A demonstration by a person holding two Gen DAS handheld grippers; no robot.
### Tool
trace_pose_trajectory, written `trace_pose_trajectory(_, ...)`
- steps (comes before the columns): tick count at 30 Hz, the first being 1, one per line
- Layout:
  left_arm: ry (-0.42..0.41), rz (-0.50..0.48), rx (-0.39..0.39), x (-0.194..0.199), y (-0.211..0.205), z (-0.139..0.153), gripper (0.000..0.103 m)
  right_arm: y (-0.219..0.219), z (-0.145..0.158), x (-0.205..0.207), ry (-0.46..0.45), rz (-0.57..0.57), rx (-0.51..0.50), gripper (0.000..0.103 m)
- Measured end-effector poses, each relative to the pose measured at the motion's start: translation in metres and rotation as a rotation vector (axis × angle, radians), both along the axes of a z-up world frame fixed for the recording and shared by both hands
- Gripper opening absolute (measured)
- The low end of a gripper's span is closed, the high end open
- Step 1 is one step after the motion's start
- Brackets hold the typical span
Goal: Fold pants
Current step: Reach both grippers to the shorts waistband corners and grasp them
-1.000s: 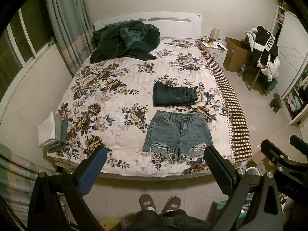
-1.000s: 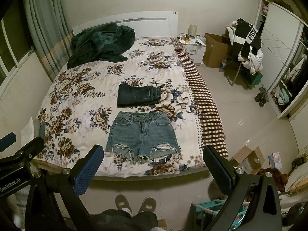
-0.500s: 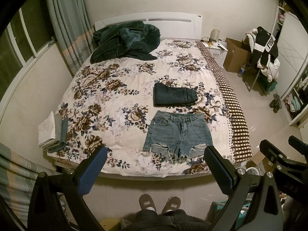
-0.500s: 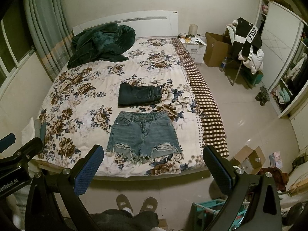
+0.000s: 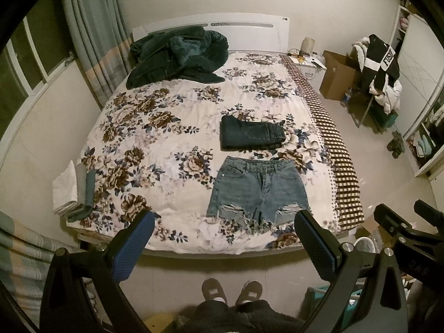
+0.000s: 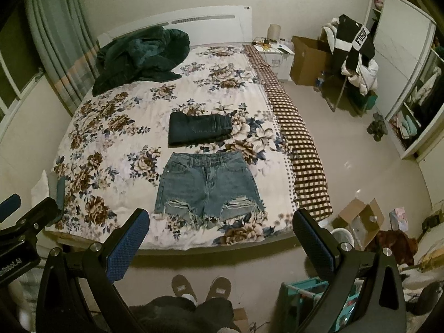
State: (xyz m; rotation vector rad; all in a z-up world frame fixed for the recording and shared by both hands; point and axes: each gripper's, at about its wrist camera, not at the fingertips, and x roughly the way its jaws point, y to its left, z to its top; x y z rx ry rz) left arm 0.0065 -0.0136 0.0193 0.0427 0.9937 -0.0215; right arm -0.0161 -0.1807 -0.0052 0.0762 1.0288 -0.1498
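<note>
Light blue denim shorts (image 5: 259, 191) (image 6: 208, 187) lie flat and unfolded on the floral bedspread near the foot of the bed, waistband away from me, frayed hems toward me. A folded dark pair of pants (image 5: 251, 133) (image 6: 199, 128) lies just beyond them. My left gripper (image 5: 222, 238) is open and empty, held off the foot of the bed, short of the shorts. My right gripper (image 6: 220, 236) is also open and empty, beside it at the same distance.
A dark green quilted jacket (image 5: 177, 55) is heaped by the headboard. Folded towels (image 5: 73, 188) sit at the bed's left edge. A checked blanket (image 6: 299, 149) hangs on the right side. Cardboard boxes (image 6: 358, 219), a clothes-laden chair (image 6: 352, 55) and a wardrobe stand on the right. My slippered feet (image 5: 231, 291) stand below.
Both grippers stay open and nearly still. The views have drifted very slightly; the clothes have not moved.
</note>
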Motion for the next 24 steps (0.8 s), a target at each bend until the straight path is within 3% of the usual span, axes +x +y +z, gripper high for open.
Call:
trace_pose_trajectory(6,-0.043,0.003,0.061,0.035,0.007,-0.026,0.103,-0.009,-0.03,0.025,0.02,-0.047,0.064,0.103)
trace_pose_trajectory(12,0.022,0.014,0.102,0.092,0.017,-0.097,0.103,-0.038,-0.096,0.084,0.1,-0.084,0.102,0.103)
trace_pose_trajectory(18,0.135,0.046,0.11,0.147,-0.021,-0.164,0.103,-0.094,-0.17,0.154,0.204,-0.09,0.155,0.103)
trace_pose_trajectory(21,0.19,0.07,0.113,0.175,-0.06,-0.212,0.103,-0.133,-0.211,0.197,0.234,-0.073,0.166,0.103)
trace_pose_trajectory(24,0.272,0.08,0.115,0.198,-0.101,-0.267,0.103,-0.175,-0.252,0.243,0.262,-0.032,0.169,0.091)
